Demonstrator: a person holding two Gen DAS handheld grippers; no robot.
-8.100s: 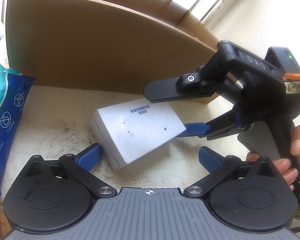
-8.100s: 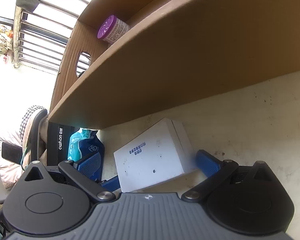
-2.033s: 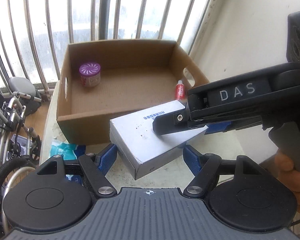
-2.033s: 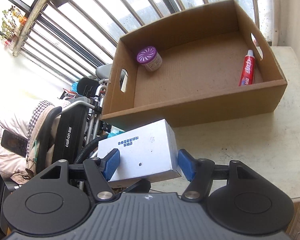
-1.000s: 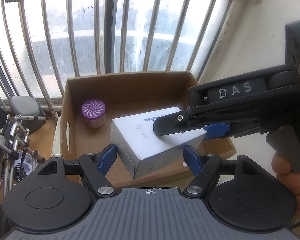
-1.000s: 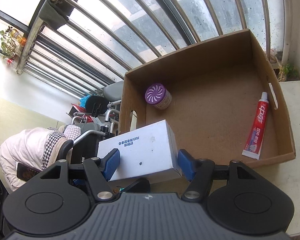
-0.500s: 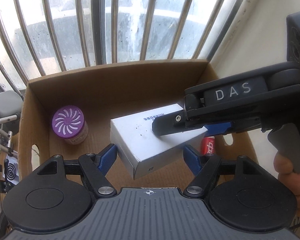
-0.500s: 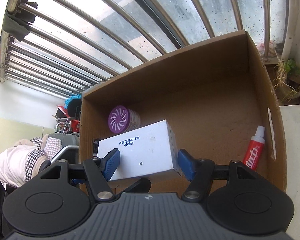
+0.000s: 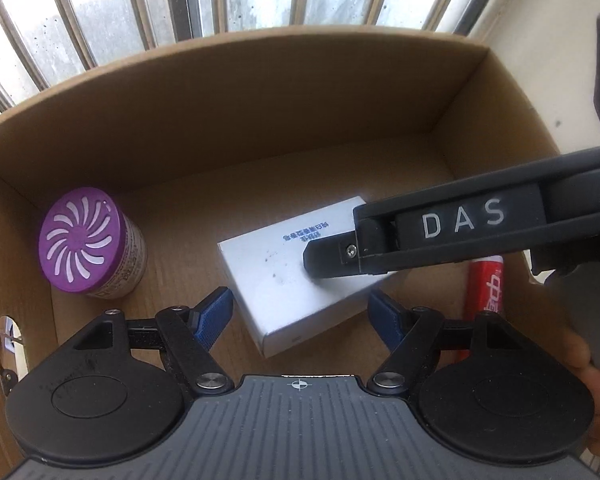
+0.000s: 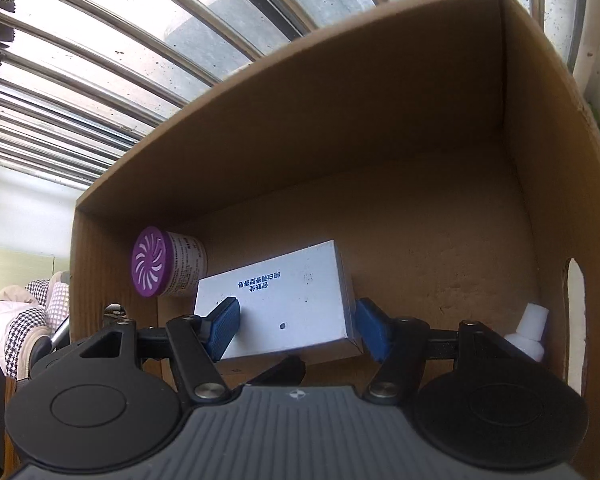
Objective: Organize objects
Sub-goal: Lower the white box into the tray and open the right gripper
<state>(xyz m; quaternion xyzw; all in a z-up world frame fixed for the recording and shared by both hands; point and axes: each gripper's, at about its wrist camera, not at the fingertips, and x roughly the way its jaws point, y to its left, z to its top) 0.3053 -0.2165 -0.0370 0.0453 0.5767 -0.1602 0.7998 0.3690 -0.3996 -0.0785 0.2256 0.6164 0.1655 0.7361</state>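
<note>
**White box held inside the carton**

The white box (image 9: 300,276) is inside the carton (image 9: 260,120), over its floor; whether it touches the floor cannot be told. In the left wrist view its long axis runs diagonally, from the near left up toward the carton's far right corner, broad face up. A line of blue print, too small to read, runs along the far long edge of that face.

The right gripper (image 10: 296,328) is clamped on the box: its 2 blue pads press the box's 2 short ends, so the long axis runs across from pad to pad. In the left wrist view this gripper reaches in from the carton's right side, with "DAS" in white letters on its black body.

The left gripper (image 9: 300,312) stands apart around the box's near corner. Its jaws have just been opening, and neither blue pad touches the box, though the box lies between them.

A jar (image 9: 88,248) with a purple swirl lid stands near the carton's left wall, well apart from the box. A red tube (image 9: 484,284) with white print lies near the carton's right wall.
</note>
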